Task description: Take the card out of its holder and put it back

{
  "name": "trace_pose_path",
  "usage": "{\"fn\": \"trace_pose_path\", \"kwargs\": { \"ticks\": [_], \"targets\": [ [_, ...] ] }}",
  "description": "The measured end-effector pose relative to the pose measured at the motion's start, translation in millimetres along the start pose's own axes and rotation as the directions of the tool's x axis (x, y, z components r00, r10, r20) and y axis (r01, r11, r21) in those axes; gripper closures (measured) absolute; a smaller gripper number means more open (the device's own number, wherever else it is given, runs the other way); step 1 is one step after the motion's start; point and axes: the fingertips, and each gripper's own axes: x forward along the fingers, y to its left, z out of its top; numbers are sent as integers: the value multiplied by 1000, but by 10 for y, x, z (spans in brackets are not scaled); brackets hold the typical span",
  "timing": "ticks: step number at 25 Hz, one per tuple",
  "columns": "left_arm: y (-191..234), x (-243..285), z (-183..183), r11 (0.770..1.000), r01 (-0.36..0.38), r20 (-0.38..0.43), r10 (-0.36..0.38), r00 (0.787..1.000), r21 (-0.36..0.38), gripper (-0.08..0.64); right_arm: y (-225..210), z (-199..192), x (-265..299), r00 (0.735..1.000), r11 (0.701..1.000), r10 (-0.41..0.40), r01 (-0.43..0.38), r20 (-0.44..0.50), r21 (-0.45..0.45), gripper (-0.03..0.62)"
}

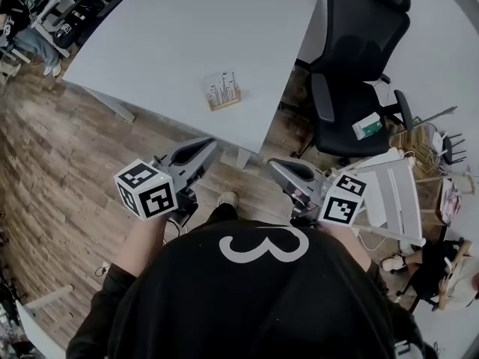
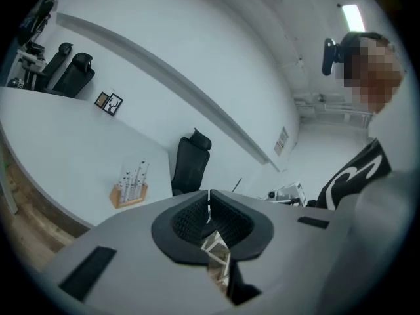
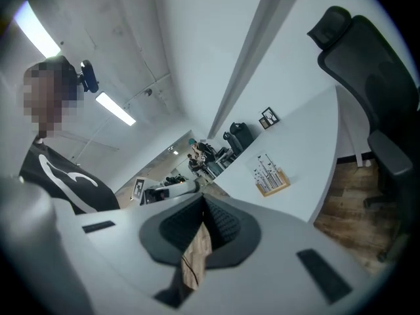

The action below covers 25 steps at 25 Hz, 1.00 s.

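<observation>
Both closed: left hand-held gripper [image 1: 212, 146], right hand-held gripper [image 1: 274, 164]; card [image 1: 222, 87] upright in holder [image 1: 225, 102].

Bright, even light; fisheye-warped edges

card [image 1: 221, 87] white, black marks | holder [image 1: 225, 103] tan | table [image 1: 165, 36] white | chair [image 1: 359, 66] black

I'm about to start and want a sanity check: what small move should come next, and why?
Probably reach the right gripper forward toward the card, opening its jaws on the way. It and the left gripper are held near the body, well back from the card on the table, jaws together and empty, while the card stands in its wooden holder, untouched.
</observation>
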Motion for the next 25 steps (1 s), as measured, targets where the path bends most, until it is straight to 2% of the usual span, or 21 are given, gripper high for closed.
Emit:
{"fn": "trace_pose_path", "kwargs": {
  "ticks": [4,12,17,25],
  "targets": [
    [-679,-180,-144,998,57,30,-56,998,-3,546,356,-179,-291,1000,999,28,-28,-4,-44,583],
    [-1831,-343,-666,990,125,22,-126,992,68,546,914,-506,-1015,997,991,69,-65,32,-119,583],
    [-2252,-391,-951,983,140,4,-141,990,117,546,1140,-728,-1321,998,988,56,-50,41,-145,583],
    [-2579,-468,-1184,983,130,1,-131,991,129,546,1376,-932,-1637,997,985,64,-55,49,-164,584]
  ]
}}
